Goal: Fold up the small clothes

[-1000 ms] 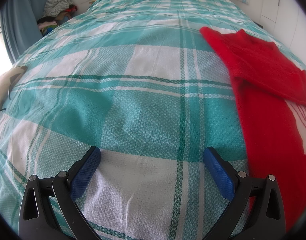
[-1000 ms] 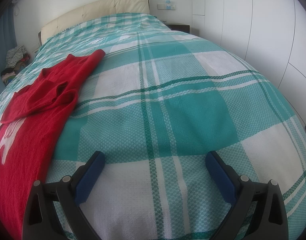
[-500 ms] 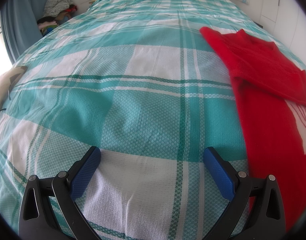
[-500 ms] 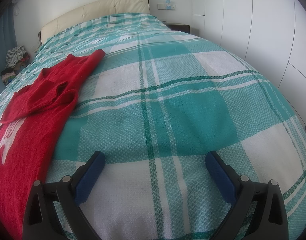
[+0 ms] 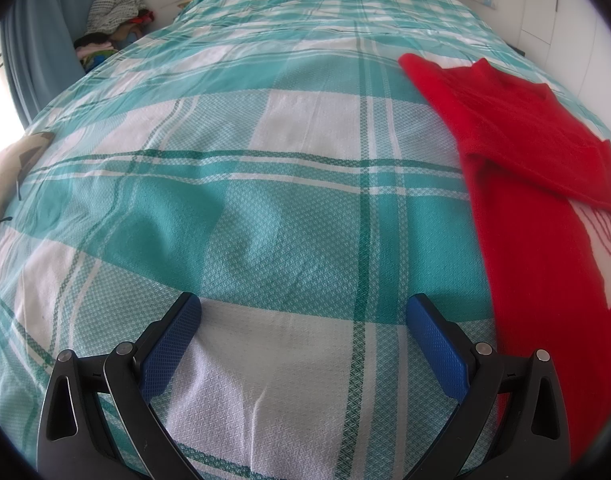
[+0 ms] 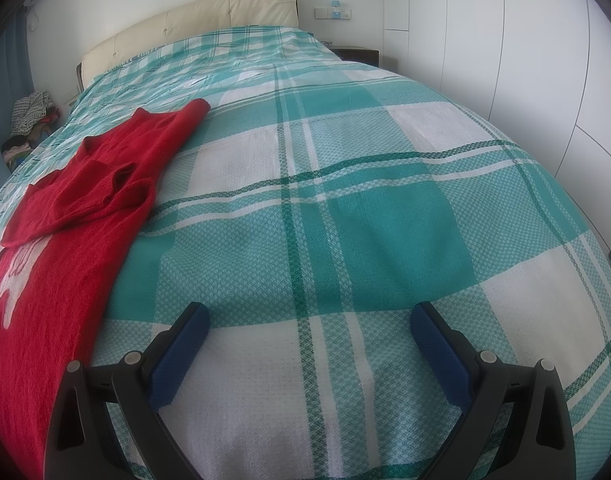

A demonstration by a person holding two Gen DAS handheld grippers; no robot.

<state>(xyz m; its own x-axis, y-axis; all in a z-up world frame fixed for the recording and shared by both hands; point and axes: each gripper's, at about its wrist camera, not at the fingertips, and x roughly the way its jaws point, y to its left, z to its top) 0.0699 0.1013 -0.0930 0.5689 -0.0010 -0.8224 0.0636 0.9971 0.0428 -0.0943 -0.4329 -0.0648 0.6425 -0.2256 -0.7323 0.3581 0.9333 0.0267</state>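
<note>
A red knitted sweater (image 5: 537, 216) with a white motif lies flat on the teal plaid bedspread (image 5: 265, 216), its sleeves folded across its chest. It fills the right side of the left wrist view and the left side of the right wrist view (image 6: 65, 232). My left gripper (image 5: 303, 308) hovers open over bare bedspread, just left of the sweater's edge. My right gripper (image 6: 309, 316) is open too, over the bedspread (image 6: 365, 208) to the right of the sweater. Neither holds anything.
A cream padded headboard (image 6: 193, 24) stands at the bed's far end. A heap of clothes (image 5: 109, 16) sits by a blue curtain (image 5: 37, 36) at the far left. White wardrobe doors (image 6: 525, 48) run along the right. A beige item (image 5: 13, 160) lies at the bed's left edge.
</note>
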